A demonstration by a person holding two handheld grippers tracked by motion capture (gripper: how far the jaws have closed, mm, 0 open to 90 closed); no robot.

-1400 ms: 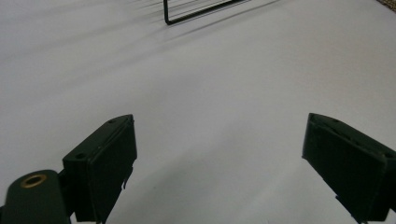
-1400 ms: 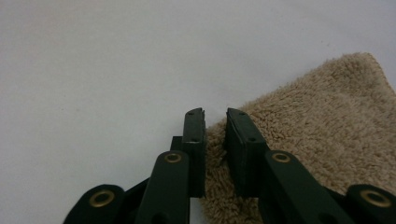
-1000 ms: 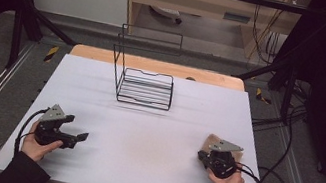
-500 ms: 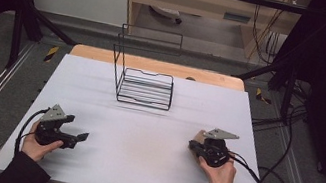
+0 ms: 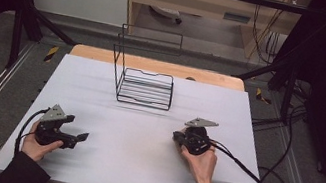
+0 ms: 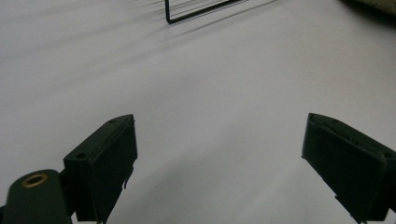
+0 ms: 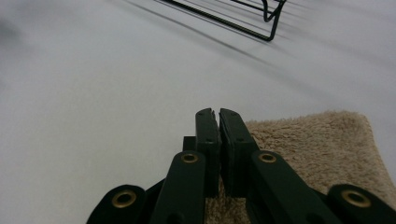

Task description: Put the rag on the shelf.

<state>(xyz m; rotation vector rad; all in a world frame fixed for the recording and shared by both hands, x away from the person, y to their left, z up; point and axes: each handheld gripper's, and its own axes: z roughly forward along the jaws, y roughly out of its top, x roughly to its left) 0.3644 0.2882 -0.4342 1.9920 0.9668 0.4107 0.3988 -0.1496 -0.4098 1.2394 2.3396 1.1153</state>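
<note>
My left gripper (image 5: 76,127) rests near the front left of the white table (image 5: 137,168), held by a hand. Its jaws stand wide open with only bare table between them (image 6: 219,126). My right gripper (image 5: 176,135) is at the right of centre and points left. Its jaws are shut, pad against pad (image 7: 218,112). A beige towel (image 7: 317,149) lies under and to the right of them in the right gripper view. I cannot tell whether any of it is pinched. A black wire rack (image 5: 145,88) stands at the back middle of the table.
The rack's tall wire back (image 5: 150,38) rises on its far side, and its front edge (image 7: 233,21) shows ahead of the right jaws. A corner of the rack (image 6: 196,11) is far ahead of the left jaws. Cables (image 5: 248,172) trail off the right gripper. A wooden board (image 5: 155,65) borders the table's far edge.
The right hand has carried its gripper leftward toward the table's middle and a little away from the front edge. The left gripper has stayed put.
</note>
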